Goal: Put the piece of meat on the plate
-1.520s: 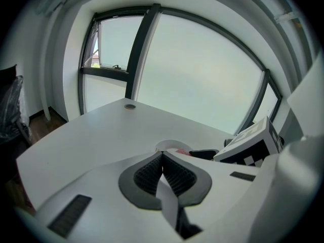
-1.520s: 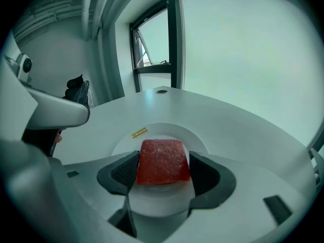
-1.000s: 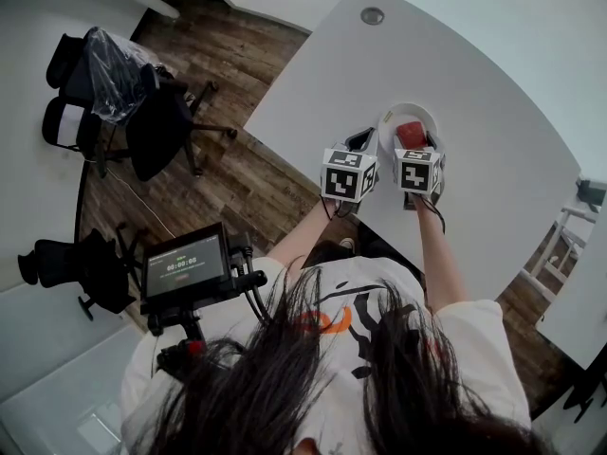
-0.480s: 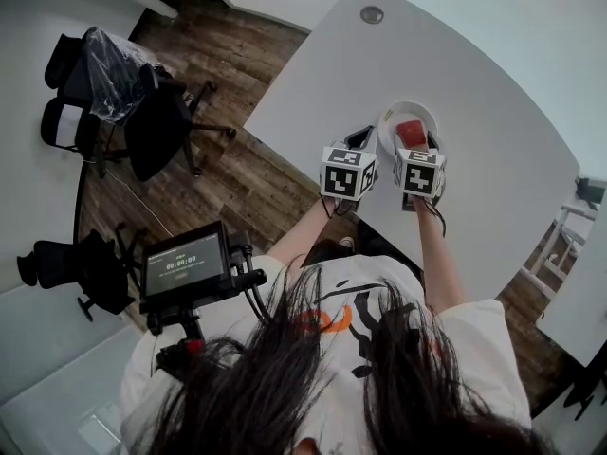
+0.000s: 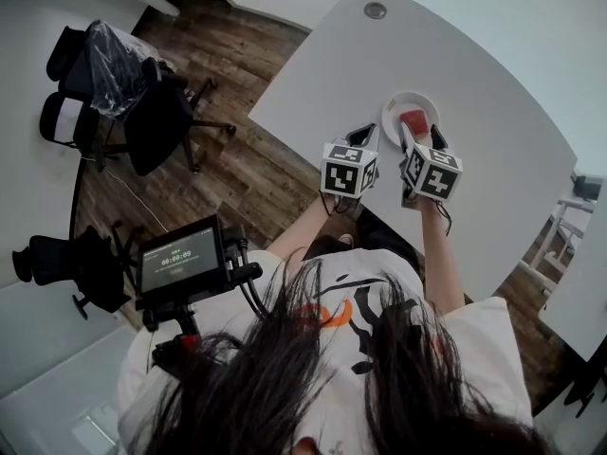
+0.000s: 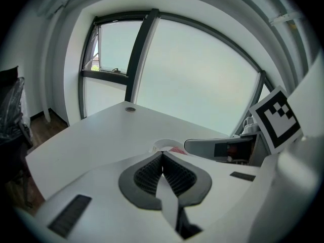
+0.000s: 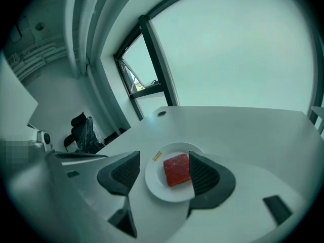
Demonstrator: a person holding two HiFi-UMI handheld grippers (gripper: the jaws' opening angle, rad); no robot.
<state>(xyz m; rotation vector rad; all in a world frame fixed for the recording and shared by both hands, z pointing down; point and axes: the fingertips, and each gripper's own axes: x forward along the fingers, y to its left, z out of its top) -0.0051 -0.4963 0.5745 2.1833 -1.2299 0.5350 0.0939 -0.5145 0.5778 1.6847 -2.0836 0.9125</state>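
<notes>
A red square piece of meat (image 7: 176, 169) lies on a small white plate (image 7: 158, 184) on the white table. In the head view the meat (image 5: 413, 121) and the plate (image 5: 395, 108) sit just beyond both grippers. My right gripper (image 7: 162, 173) is open, raised above and behind the plate, with nothing between its jaws. My left gripper (image 6: 162, 173) is shut with nothing in it, to the left of the plate (image 6: 163, 145), whose rim shows just past its jaws. The left gripper (image 5: 365, 140) and the right gripper (image 5: 418, 136) are side by side near the table's front edge.
A small yellow mark (image 7: 156, 156) shows on the plate's left rim. A round grommet (image 5: 376, 10) is set in the table at the far end. Black office chairs (image 5: 142, 112) stand on the wood floor to the left. A monitor rig (image 5: 180, 263) hangs by the person's shoulder.
The right gripper has drawn back from the plate towards the person and a little to the right, leaving the meat on the plate. The left gripper has barely moved.
</notes>
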